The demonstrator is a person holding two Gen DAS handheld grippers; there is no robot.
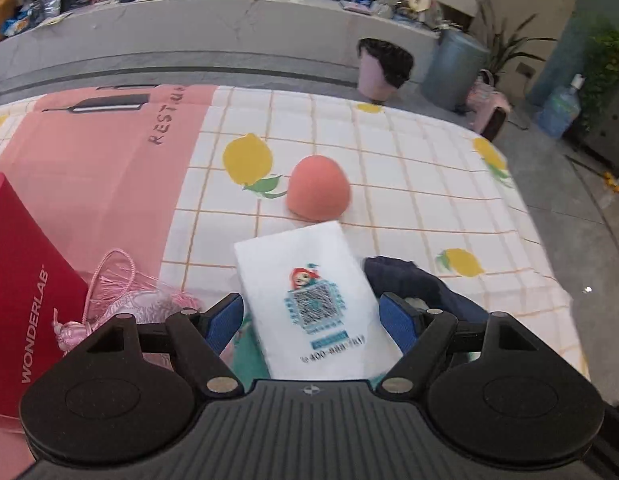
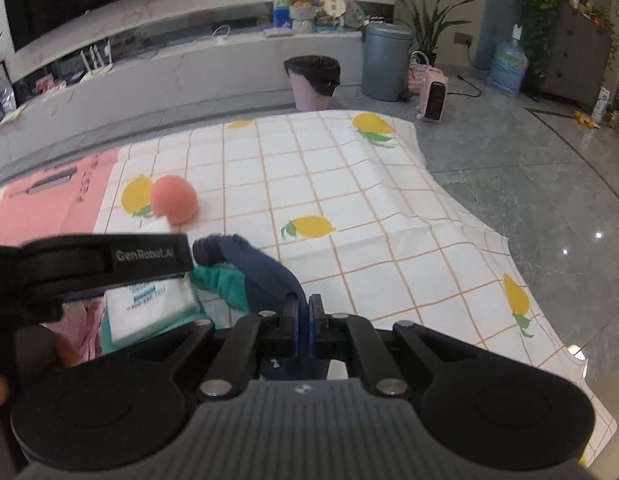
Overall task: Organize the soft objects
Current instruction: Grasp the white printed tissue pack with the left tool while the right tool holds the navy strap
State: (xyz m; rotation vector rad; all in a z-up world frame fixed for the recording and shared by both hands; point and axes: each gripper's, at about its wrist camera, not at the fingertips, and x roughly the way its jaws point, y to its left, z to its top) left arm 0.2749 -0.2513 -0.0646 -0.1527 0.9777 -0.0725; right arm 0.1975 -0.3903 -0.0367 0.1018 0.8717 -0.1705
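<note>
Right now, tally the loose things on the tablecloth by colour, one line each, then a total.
Pink: 2, sponge ball and tasselled pouch
White: 1, tissue pack
Navy: 1, cloth
Teal: 1, cloth
Red: 1, box
Total: 6

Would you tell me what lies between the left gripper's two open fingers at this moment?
A white tissue packet with a printed code sits between the left gripper's fingers, which stand apart from it; the left wrist view shows this best.
</note>
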